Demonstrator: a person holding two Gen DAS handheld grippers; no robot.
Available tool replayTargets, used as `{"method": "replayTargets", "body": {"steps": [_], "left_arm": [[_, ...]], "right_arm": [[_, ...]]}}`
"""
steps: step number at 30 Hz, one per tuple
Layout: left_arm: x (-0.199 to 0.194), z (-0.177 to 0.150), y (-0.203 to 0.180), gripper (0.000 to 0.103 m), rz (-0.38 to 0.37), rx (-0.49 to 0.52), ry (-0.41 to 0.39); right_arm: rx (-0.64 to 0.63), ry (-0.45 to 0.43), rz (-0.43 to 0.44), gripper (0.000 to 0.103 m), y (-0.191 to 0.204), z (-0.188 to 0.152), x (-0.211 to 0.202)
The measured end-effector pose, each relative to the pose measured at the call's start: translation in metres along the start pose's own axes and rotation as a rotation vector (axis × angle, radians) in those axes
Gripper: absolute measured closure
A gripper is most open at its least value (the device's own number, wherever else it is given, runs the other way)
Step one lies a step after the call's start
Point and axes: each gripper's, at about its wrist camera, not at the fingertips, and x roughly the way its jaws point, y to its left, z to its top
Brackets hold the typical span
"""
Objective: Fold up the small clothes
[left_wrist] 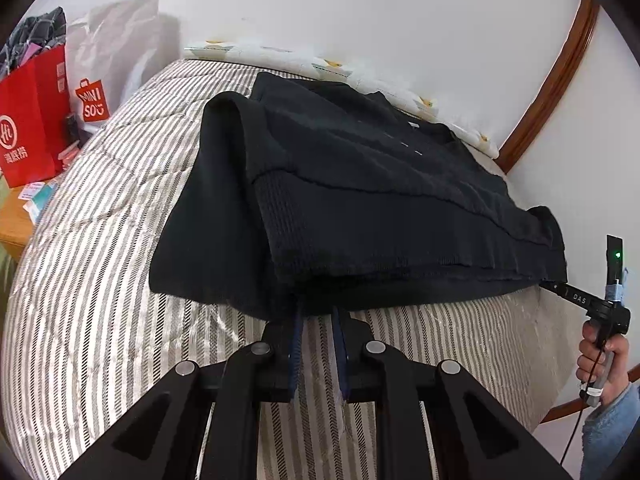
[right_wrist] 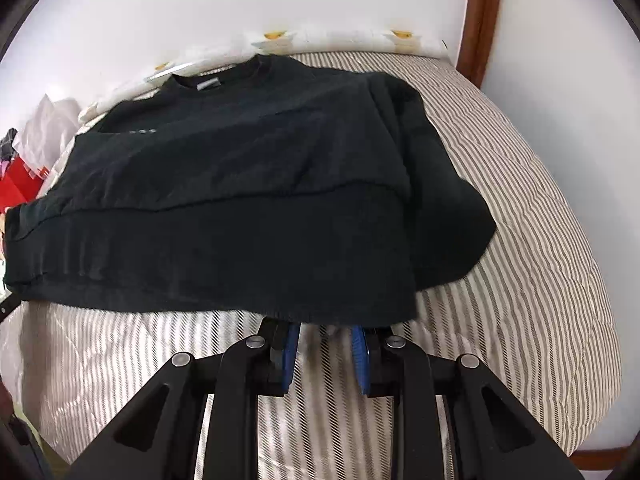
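A black sweatshirt (left_wrist: 360, 184) lies on the striped bed, collar toward the wall and ribbed hem toward me, with both sleeves folded in. My left gripper (left_wrist: 318, 310) is shut on the hem at its left corner, fingertips hidden under the cloth. In the right wrist view the sweatshirt (right_wrist: 240, 200) fills the middle, and my right gripper (right_wrist: 325, 326) is shut on the hem near its right corner. In the left wrist view a hand holds the right gripper (left_wrist: 554, 286) at the far right. The hem hangs slightly above the bedcover between the two grippers.
The striped bedcover (left_wrist: 100, 280) has bare room on the left and in front. Red and white shopping bags (left_wrist: 36, 120) stand on a wooden table beyond the left edge. A white wall and a pillow strip (right_wrist: 340, 40) run behind the bed. A wooden frame (right_wrist: 478, 20) rises at the right.
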Motion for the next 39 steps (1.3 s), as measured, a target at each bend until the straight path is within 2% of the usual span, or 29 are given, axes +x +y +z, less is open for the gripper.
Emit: {"method": "replayTargets", "body": {"steps": [4,12,16,20,27,31,39], "left_arm": [[0.002,0.000,0.010,0.089,-0.025,-0.030,0.018],[0.004,-0.002,0.010,0.089,-0.077,-0.010,0.042],[0.007,0.002,0.002,0.089,-0.110,-0.004,0.049],[0.015,0.012,-0.006,0.089,-0.092,-0.001,0.064],[0.029,0.018,-0.017,0.089,0.002,0.033,0.087],[0.028,0.029,-0.019,0.089,-0.013,0.017,0.069],[0.034,0.068,-0.031,0.089,0.016,0.050,0.004]], "right_arm": [[0.000,-0.021,0.010,0.079,0.002,0.006,-0.003],[-0.020,-0.029,0.028,0.079,0.000,-0.002,0.001],[-0.001,-0.078,0.081,0.080,-0.003,-0.005,-0.008],[-0.008,-0.136,0.135,0.080,-0.003,0.002,-0.013],[0.010,-0.168,0.178,0.080,-0.003,0.016,0.004],[0.035,-0.187,0.213,0.080,-0.005,0.023,0.007],[0.051,-0.225,0.283,0.080,-0.003,0.058,0.010]]}}
